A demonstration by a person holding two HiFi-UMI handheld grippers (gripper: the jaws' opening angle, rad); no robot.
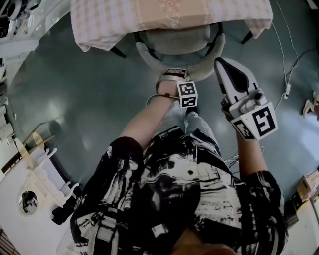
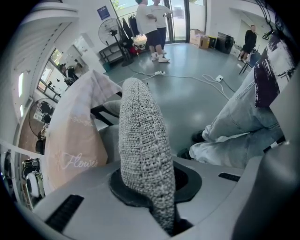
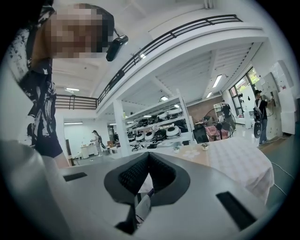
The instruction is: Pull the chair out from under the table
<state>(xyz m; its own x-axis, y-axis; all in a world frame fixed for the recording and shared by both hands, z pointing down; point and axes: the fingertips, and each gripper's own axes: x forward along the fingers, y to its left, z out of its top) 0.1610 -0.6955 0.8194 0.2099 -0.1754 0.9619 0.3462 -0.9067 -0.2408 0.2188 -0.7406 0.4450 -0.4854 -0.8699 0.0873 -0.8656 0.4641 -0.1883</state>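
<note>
The grey fabric chair [image 1: 174, 42] stands with its seat partly under the table, whose checked cloth [image 1: 169, 15] hangs over it. My left gripper [image 1: 172, 75] points steeply down and is shut on the top edge of the curved backrest [image 2: 140, 140], with the woven fabric pinched between the jaws. The cloth [image 2: 72, 140] hangs just left of the backrest in the left gripper view. My right gripper [image 1: 220, 63] is held level to the right of the chair, beside the backrest and apart from it. Its jaws meet with nothing between them [image 3: 147, 165].
The person's legs [image 2: 243, 131] stand close behind the chair. Cables [image 1: 286, 64] run over the floor at the right. White equipment [image 1: 30, 189] sits at the left and a box [image 1: 309, 187] at the right. People [image 2: 152, 21] stand far off.
</note>
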